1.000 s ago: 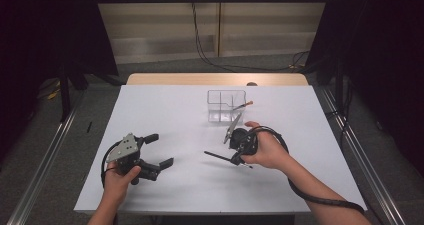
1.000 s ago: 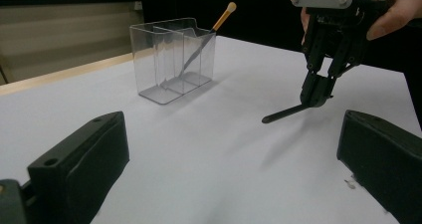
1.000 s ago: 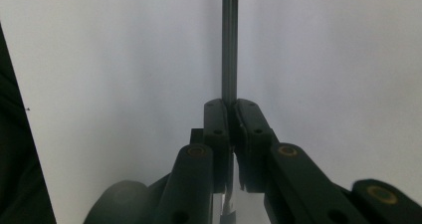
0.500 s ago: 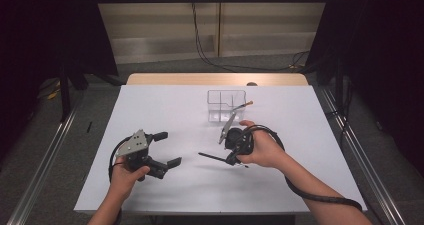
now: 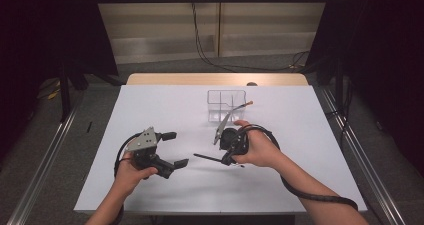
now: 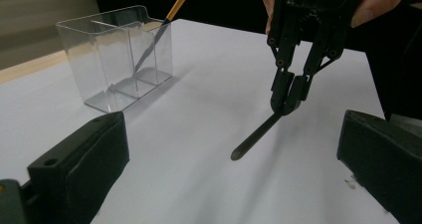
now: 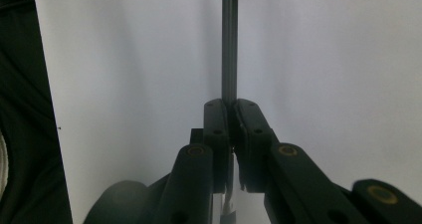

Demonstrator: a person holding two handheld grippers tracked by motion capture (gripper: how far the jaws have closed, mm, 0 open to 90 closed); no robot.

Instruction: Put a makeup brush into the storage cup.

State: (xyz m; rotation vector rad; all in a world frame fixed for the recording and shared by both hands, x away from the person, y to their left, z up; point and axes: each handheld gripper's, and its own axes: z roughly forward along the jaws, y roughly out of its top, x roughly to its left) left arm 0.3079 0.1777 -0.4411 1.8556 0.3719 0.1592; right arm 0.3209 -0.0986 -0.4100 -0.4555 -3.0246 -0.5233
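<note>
Black left tool has moved nearer the stick-holding right tool.

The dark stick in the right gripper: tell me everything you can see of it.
The dark stick is thin, straight and matt black, probably plastic, with a rounded free end. The right gripper is shut on one end, its fingers pressed against both sides. It slants down above the white table, its tip apparently just off the surface, well short of the clear organizer.

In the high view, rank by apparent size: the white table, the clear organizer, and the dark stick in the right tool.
1. White table
2. Clear organizer
3. Dark stick, held in the right tool; thinnest, though nearly as long as the organizer is wide.
</note>
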